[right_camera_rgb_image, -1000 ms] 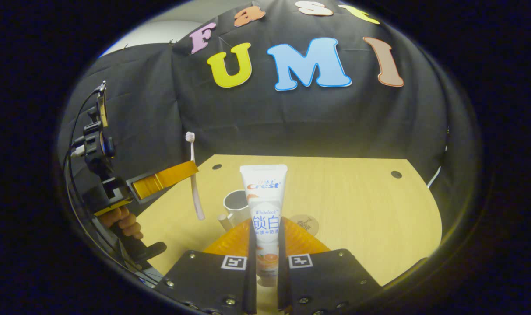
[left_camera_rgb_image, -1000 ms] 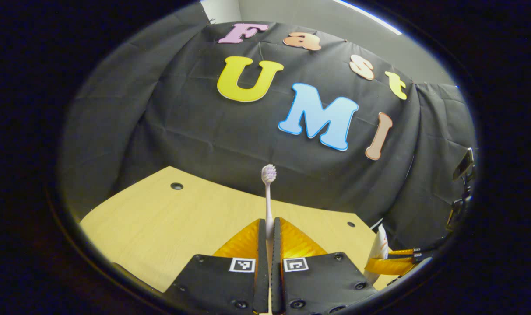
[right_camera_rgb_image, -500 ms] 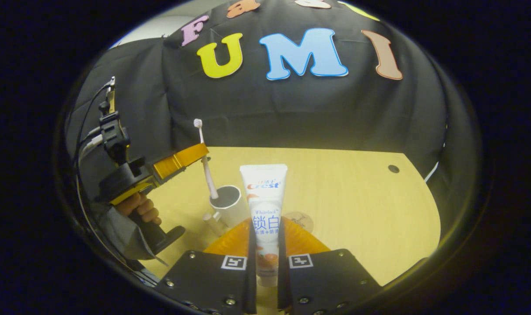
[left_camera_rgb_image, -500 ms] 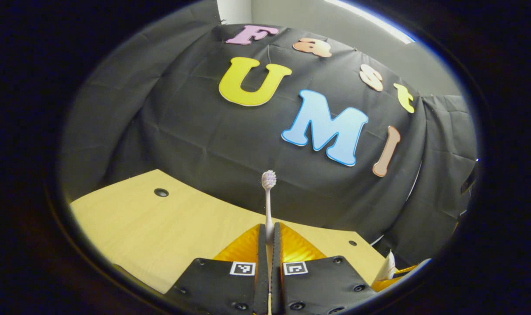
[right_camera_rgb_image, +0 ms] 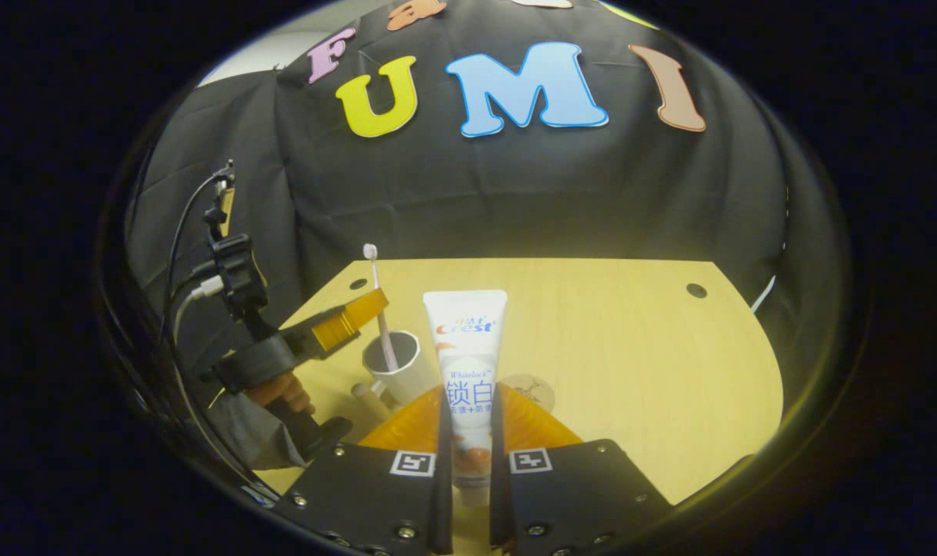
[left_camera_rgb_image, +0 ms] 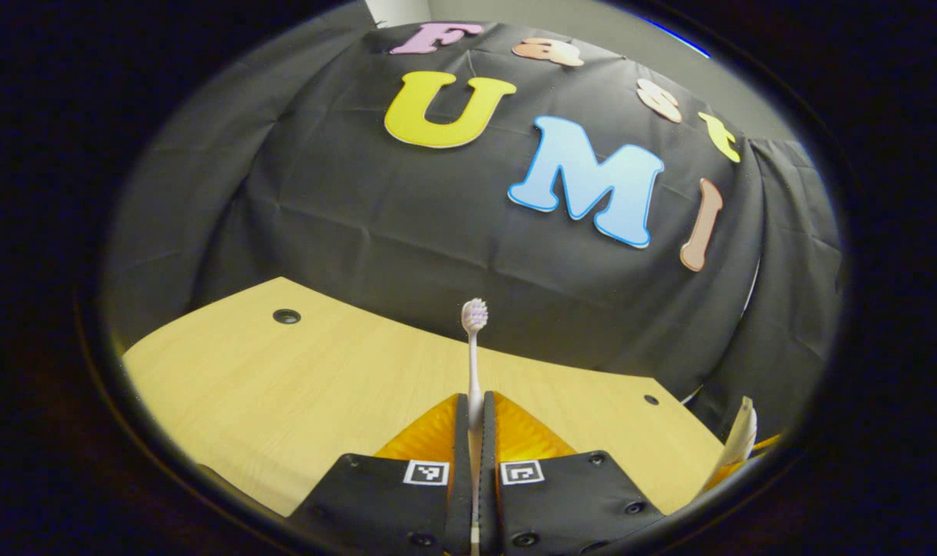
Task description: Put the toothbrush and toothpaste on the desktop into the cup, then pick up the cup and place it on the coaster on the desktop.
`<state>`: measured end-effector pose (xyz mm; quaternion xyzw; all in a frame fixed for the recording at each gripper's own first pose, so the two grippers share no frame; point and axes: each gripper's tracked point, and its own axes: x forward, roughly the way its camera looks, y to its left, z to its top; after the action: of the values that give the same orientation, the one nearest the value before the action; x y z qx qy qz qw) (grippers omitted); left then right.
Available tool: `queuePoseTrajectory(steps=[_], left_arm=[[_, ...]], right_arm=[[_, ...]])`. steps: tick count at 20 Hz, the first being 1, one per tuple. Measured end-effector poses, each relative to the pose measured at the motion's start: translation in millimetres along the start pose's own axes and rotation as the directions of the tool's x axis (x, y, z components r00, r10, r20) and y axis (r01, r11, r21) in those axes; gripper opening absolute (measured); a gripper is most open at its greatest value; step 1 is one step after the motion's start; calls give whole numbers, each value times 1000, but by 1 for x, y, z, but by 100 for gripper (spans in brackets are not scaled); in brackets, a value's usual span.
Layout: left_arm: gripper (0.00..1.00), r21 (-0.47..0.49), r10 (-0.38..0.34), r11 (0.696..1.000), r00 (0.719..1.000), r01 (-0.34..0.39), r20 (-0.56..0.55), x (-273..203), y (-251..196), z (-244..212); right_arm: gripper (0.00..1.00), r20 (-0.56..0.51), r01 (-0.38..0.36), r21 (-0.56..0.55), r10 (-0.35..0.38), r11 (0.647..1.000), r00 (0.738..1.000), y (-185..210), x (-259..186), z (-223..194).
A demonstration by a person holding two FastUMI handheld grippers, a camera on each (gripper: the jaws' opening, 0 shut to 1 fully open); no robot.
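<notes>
My left gripper (left_camera_rgb_image: 474, 405) is shut on a pale toothbrush (left_camera_rgb_image: 474, 363) that stands upright, bristles up. In the right gripper view the left gripper (right_camera_rgb_image: 369, 305) holds that toothbrush (right_camera_rgb_image: 379, 301) over a white cup (right_camera_rgb_image: 412, 378), and the handle's lower end reaches down inside the cup's mouth. My right gripper (right_camera_rgb_image: 468, 395) is shut on an upright white toothpaste tube (right_camera_rgb_image: 466, 340), just right of the cup and nearer to me. A round wooden coaster (right_camera_rgb_image: 536, 392) lies on the desk behind the right finger, partly hidden. The tube's tip (left_camera_rgb_image: 740, 436) shows at the left gripper view's right edge.
The light wooden desk (right_camera_rgb_image: 630, 347) has small cable holes (right_camera_rgb_image: 696, 290) near its back edge. A hand (right_camera_rgb_image: 279, 390) grips the left gripper's handle at the left, with cables running up from it. The black cloth wall stands right behind the desk.
The left gripper has carried the toothbrush rightward over the cup and lowered it, so its lower end now sits inside the cup. The right gripper has held the toothpaste almost still.
</notes>
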<state>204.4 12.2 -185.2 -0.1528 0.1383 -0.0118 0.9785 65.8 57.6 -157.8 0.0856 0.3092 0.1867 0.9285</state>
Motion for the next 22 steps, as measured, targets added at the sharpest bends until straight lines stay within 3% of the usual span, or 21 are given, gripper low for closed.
queuePoseTrajectory(steps=[1, 2, 3, 6, 7, 10, 14, 15, 22], left_arm=[[14, 8, -5, 1000, 1000, 5, -14, -3, -2, -4], [19, 11, -10, 1000, 1000, 10, -25, -5, -3, -6], [14, 8, -11, 1000, 999, 12, -36, -7, -3, -7], [27, -7, -30, 1000, 997, 30, -66, -16, -4, -12], [37, -7, -24, 1000, 997, 23, -78, -20, -1, -15], [84, -15, -26, 1000, 995, 24, -95, -31, 1, -14], [86, 8, -20, 1000, 992, 21, -122, -47, 4, -11], [92, 11, -22, 1000, 991, 24, -131, -51, 6, -11], [92, 10, -30, 999, 982, 33, -187, -82, 12, -16]], right_arm=[[20, 3, -7, 1, 7, 1000, 1000, 2, 1, 0], [20, 7, -12, -3, 12, 1000, 1000, 5, 2, 3], [20, 10, -17, -10, 17, 1000, 1000, 8, 2, 4], [20, 26, -39, -25, 39, 999, 999, 16, 7, 11], [20, 34, -47, -28, 48, 999, 998, 19, 9, 14], [20, 58, -72, -35, 74, 997, 996, 30, 21, 27], [20, 87, -115, -21, 116, 993, 989, 45, 44, 44], [20, 94, -125, -15, 126, 992, 988, 49, 51, 48], [20, 157, -175, 9, 172, 984, 973, 70, 96, 77]])
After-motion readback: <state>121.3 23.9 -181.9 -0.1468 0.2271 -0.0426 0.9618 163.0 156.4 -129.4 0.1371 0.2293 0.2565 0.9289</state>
